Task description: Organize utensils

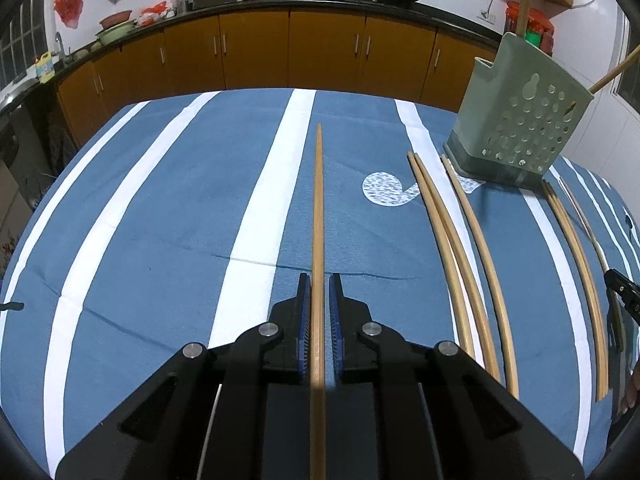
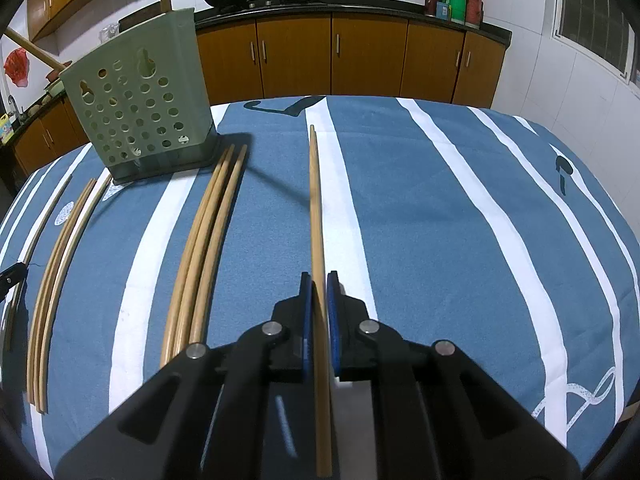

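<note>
While each gripper, left (image 1: pixel 319 294) and right (image 2: pixel 319 292), clamps a long wooden chopstick (image 1: pixel 318 200) lengthwise for aiming, the perforated green plastic holder (image 1: pixel 516 116) waits.

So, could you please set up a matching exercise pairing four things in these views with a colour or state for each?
Things:
1. holder
2. tablecloth
3. cabinets
4. left tongs

Colour or state:
A. orange-brown
B. shut on a chopstick
C. pale green with holes
D. blue with white stripes

Pairs: 1-C, 2-D, 3-A, 4-B
</note>
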{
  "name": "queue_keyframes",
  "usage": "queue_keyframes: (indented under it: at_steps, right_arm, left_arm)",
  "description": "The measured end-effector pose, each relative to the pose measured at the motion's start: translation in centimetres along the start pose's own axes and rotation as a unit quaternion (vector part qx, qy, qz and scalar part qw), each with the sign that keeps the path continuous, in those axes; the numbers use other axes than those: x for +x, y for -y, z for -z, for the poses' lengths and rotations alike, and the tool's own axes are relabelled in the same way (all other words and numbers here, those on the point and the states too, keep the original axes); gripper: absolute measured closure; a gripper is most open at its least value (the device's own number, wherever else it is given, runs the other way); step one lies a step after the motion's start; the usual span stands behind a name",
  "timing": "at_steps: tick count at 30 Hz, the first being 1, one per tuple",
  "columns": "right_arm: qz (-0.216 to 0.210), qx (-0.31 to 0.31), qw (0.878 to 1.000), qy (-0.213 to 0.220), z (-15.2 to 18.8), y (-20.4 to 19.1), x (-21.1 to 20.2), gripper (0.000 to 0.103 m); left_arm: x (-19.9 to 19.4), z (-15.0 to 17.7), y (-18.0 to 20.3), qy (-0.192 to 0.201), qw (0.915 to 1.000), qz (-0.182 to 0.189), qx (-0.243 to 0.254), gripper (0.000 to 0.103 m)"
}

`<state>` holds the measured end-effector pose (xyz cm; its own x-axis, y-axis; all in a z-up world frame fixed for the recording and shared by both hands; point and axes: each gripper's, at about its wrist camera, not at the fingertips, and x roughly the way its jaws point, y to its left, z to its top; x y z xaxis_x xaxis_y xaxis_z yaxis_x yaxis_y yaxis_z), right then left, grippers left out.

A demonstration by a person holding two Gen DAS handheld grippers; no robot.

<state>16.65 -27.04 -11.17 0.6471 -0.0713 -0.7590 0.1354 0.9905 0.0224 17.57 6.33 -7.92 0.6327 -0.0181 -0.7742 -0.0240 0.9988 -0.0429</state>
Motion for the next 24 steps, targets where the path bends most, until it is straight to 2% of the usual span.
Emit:
queue_keyframes:
  at_steps: [15,24]
  right_arm:
    - [-0.001,0.001,1.0,0.0,0.0,0.0,0.0,0.093]
    - [-0.002,0.001,1.0,0.0,0.0,0.1,0.1,0.093]
  left_arm:
    - [-0.1,0.1,-0.1,0.0,1.0,0.002,-0.001,0.091]
    - [-0.1,0.1,0.9,-0.001,0.9998,-0.002,0.019,0.08]
